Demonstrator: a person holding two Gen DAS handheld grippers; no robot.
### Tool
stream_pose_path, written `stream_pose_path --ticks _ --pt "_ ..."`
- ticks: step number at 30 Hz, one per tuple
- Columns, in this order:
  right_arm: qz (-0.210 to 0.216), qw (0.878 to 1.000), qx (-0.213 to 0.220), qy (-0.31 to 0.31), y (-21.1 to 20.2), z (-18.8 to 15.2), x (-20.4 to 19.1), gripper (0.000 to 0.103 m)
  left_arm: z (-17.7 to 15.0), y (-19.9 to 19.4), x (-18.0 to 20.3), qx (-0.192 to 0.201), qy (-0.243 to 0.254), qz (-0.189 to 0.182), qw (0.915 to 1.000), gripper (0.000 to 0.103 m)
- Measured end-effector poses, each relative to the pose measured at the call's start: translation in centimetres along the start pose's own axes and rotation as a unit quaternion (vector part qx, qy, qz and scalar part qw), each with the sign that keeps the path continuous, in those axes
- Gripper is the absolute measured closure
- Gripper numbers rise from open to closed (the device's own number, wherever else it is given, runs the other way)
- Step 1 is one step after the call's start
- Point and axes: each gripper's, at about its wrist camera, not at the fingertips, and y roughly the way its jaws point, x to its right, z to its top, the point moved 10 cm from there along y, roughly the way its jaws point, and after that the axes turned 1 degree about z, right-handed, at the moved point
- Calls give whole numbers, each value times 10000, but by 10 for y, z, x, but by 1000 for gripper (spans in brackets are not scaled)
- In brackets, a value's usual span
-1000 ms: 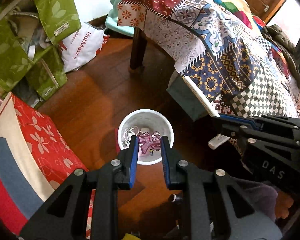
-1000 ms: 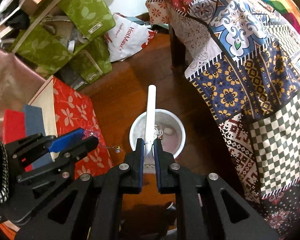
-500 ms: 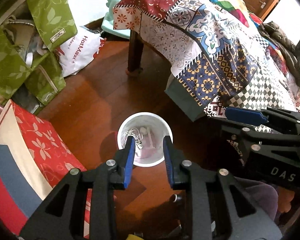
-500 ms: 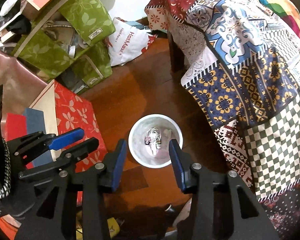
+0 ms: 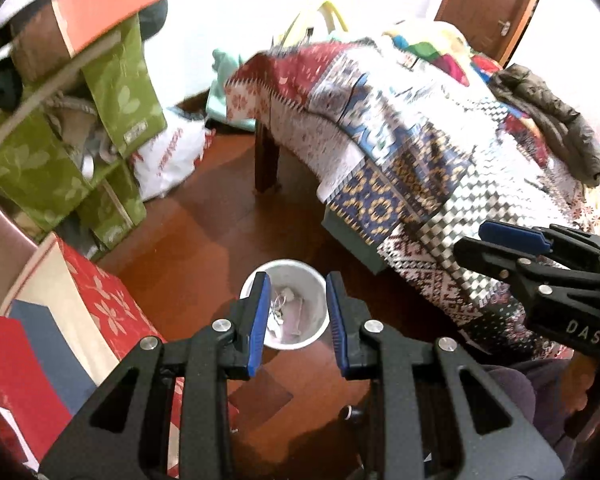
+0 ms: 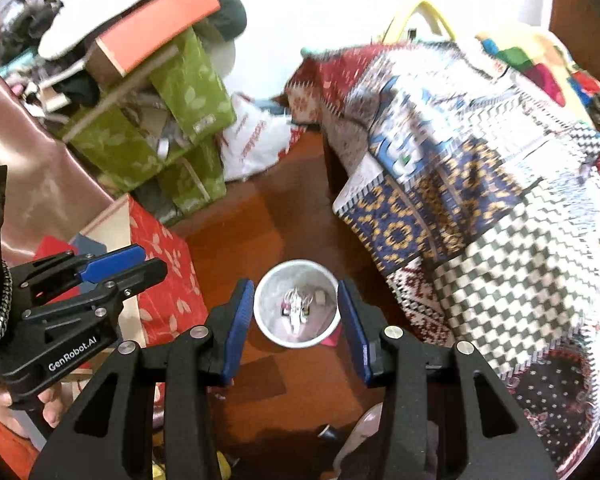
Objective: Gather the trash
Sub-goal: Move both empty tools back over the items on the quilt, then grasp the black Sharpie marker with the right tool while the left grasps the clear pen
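L gripper point(image 5: 296, 316) hovers above the white trash bin point(image 5: 314, 280), pointing steeply down; fingers part-open w/ a clear gap, nothing between them. Thru the gap the bin's inside shows: small bits of trash point(image 5: 286, 314), whitish wire-like stuff plus pinkish scraps, lying at the bottom.

R gripper point(image 6: 296, 320) also above the bin point(image 6: 268, 300), fingers wider apart than the L ones, empty; the bin sits framed between the two blue pads. Trash point(image 6: 298, 308) inside is a white/pink clump near the centre of the bin floor.

Bin stands upright on the red-brown wood floor point(image 5: 204, 216). In the L view: patchwork quilt point(image 5: 400, 152) draped over a bed at 1–3 o'clock from the bin, hanging near it but not touching; dark bed leg point(image 5: 266, 164) at 12 o'clock; green leaf-print boxes point(image 5: 116, 92) at 10–11 o'clock, well apart; white plastic bag point(image 5: 168, 160) w/ red lettering just beside those boxes; red floral box point(image 5: 100, 304) at 9 o'clock, near the bin. The other gripper shows at 3 o'clock in the L view, at 9 o'clock in the R view. Orange box point(image 6: 152, 28) tops the green stack in the R view. Both views somewhat blurred.
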Motion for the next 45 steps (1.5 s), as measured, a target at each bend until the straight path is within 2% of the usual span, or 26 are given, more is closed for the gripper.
stream_pose_path --ticks 6,12,18,25,34,38,45 --pt "-75 9976 669 138 -65 5 16 63 17 -45 33 474 252 -29 9986 77" --pt "-238 9925 1152 330 -124 5 45 63 33 -83 87 940 622 -113 9936 77" --pt "-671 9839 1585 471 -177 -4 83 63 49 -105 162 1252 993 -448 9861 76" --pt "-1172 9707 1941 799 -230 -19 149 63 64 -109 250 1376 1496 -793 9759 74" --pt "-1735 9565 1930 1334 -257 -43 237 63 79 -80 344 1199 1938 -1222 9660 70" --pt "-1940 9509 1820 1583 -253 -57 279 63 89 -47 378 1012 2145 -1285 9629 70" --pt "-1947 9463 1492 2105 -222 -73 347 63 103 34 421 486 2272 -1453 9617 70"
